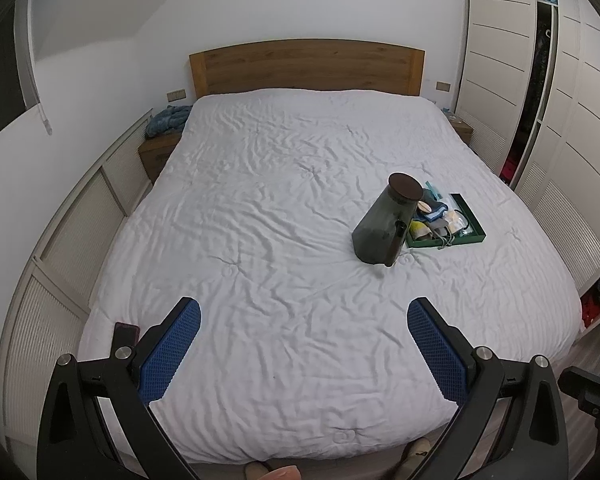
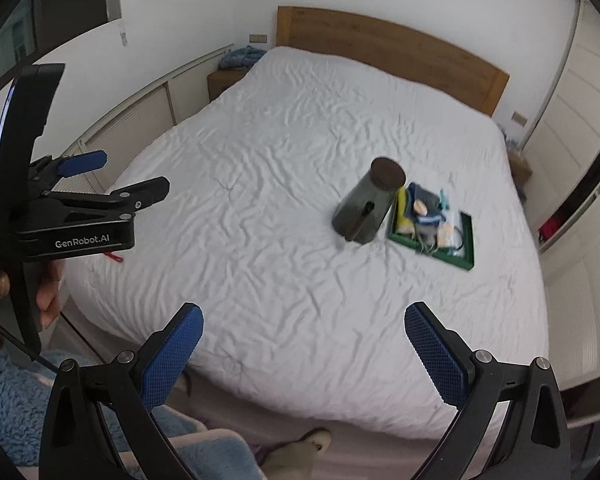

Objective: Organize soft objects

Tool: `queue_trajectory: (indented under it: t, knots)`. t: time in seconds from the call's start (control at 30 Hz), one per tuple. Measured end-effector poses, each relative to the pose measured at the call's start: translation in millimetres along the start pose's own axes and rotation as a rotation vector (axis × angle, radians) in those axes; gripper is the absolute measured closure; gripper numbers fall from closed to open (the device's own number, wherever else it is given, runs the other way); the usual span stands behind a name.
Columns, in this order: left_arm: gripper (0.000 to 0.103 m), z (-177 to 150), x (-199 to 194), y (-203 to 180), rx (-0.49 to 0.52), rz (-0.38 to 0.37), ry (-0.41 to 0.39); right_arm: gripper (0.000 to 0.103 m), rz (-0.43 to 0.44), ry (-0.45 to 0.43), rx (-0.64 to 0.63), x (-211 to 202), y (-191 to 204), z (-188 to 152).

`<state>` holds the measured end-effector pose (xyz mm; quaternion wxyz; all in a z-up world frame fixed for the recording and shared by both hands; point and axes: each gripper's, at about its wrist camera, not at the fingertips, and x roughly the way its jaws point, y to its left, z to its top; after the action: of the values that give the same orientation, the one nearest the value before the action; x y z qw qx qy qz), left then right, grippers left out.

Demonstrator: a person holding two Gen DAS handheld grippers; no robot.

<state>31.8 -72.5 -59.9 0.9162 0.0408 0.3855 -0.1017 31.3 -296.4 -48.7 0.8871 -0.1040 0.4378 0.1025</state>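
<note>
A green tray [image 1: 478, 229] [image 2: 470, 240] lies on the right half of the white bed [image 1: 284, 208] [image 2: 300, 140]. It holds several small soft items [image 1: 436, 216] [image 2: 424, 216], blue, yellow and beige. A dark grey jug with a brown lid [image 1: 386, 226] [image 2: 366, 204] stands just left of the tray. My left gripper [image 1: 304, 348] is open and empty above the foot of the bed. My right gripper [image 2: 304, 348] is open and empty near the bed's front edge. The left gripper also shows in the right wrist view [image 2: 128, 176], open.
A wooden headboard [image 1: 306, 64] stands at the far end. A nightstand with a blue cloth [image 1: 168, 120] is at the far left. White wardrobes [image 1: 560, 100] run along the right. A dark phone [image 1: 125, 334] lies at the bed's near left corner.
</note>
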Motion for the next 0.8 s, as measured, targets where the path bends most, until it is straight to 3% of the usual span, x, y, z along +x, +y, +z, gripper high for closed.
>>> queue_trajectory:
  t: [0.37,0.57,0.8]
  knots:
    - [0.001,2,6,-6,0.010,-0.017,0.008,0.000,0.006,-0.015,0.145,-5,-18,-6]
    - [0.001,9,5,-14,0.005,-0.041,-0.004,0.000,-0.018,-0.089,0.358,-1,-35,-12]
    - [0.001,11,9,-19,0.013,-0.044,0.009,0.000,-0.031,-0.169,0.438,-7,-28,-31]
